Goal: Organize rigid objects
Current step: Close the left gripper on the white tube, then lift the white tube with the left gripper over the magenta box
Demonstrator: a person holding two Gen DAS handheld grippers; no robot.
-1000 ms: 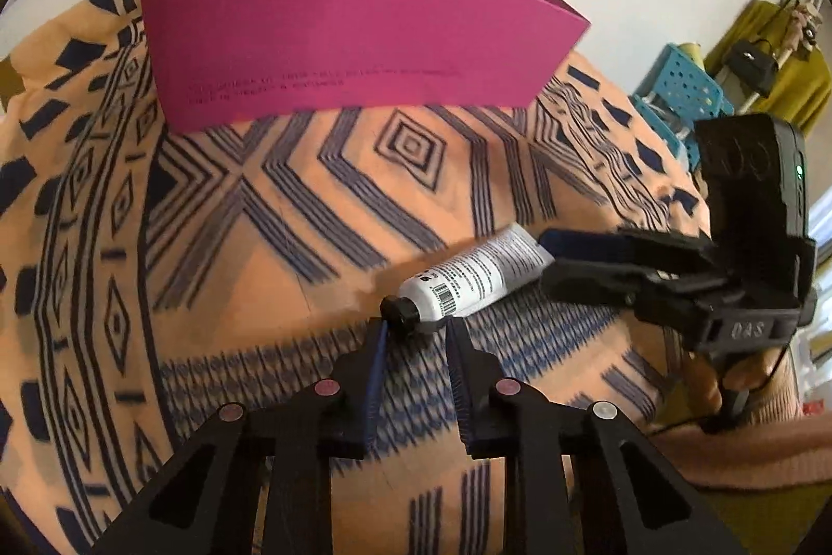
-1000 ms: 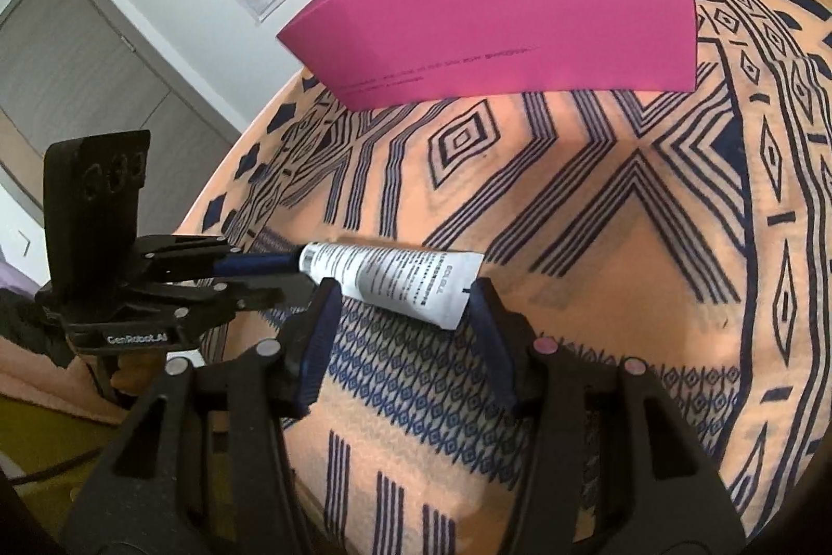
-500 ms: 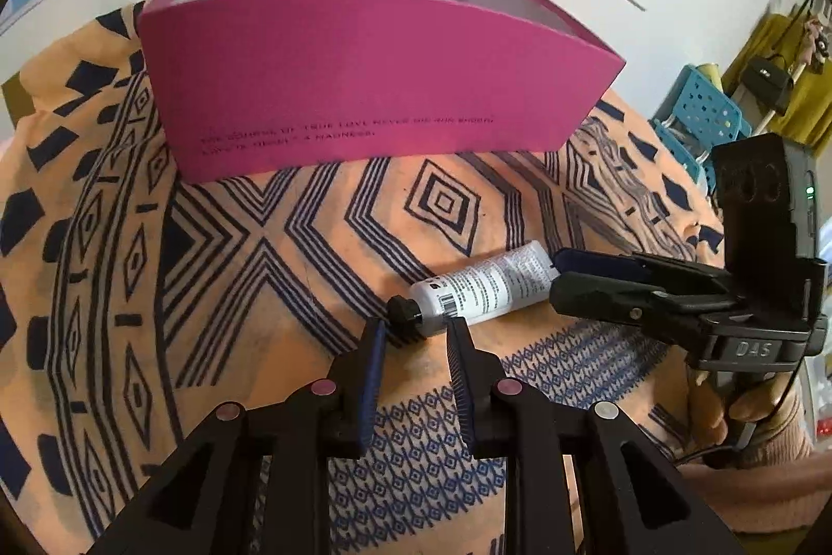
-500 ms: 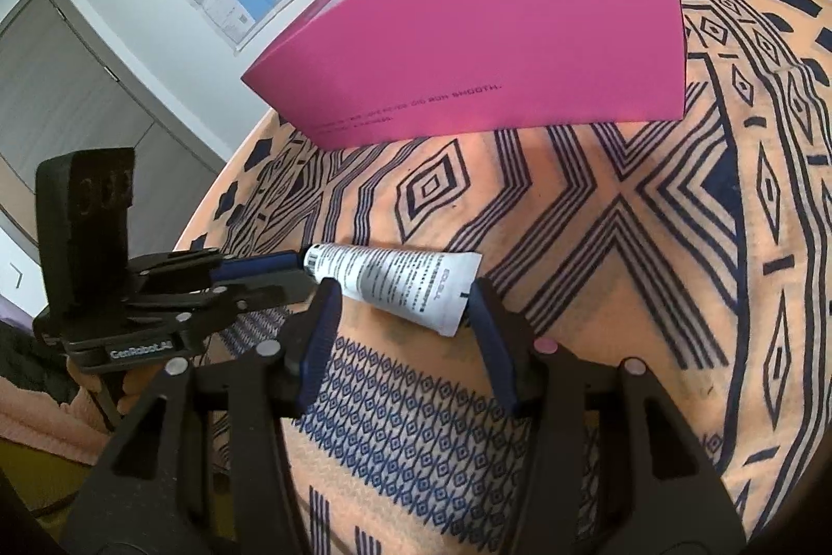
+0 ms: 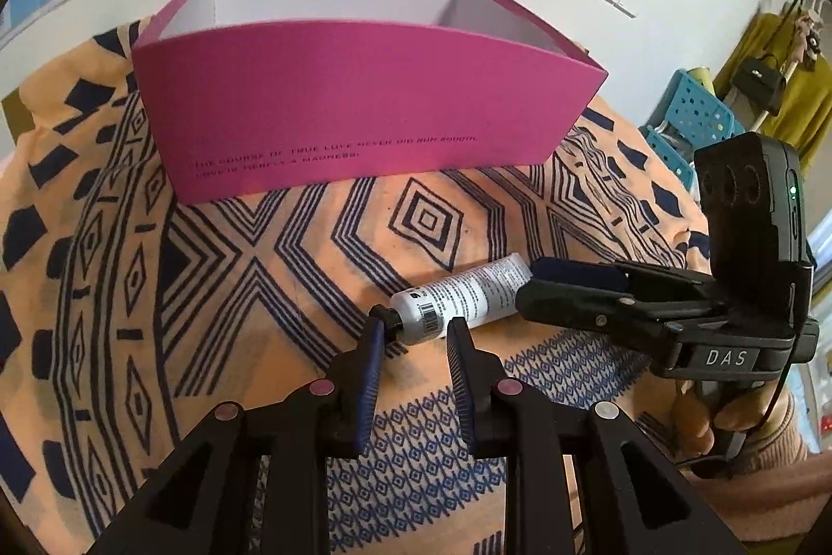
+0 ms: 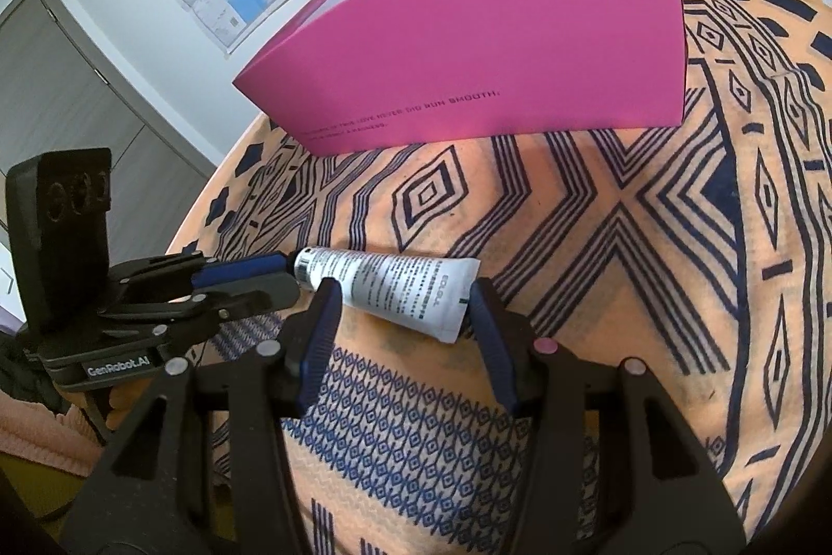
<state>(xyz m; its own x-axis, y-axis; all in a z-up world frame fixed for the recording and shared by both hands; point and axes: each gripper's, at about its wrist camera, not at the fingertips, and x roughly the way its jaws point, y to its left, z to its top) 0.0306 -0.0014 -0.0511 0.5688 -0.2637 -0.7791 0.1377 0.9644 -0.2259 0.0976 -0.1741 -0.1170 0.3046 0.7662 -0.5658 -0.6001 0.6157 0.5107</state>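
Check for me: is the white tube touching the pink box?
Apart. The left wrist view shows a broad strip of patterned cloth lying between the tube and the box.

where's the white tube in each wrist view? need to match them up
Left wrist: white tube sits centre, slightly right, black cap toward the left hand-held gripper, flat end at the right hand-held gripper.
Right wrist: tube sits centre-left, flat end lower right, cap end pointing left at the other gripper.
Shared landmark: the pink box stands behind the tube in both.
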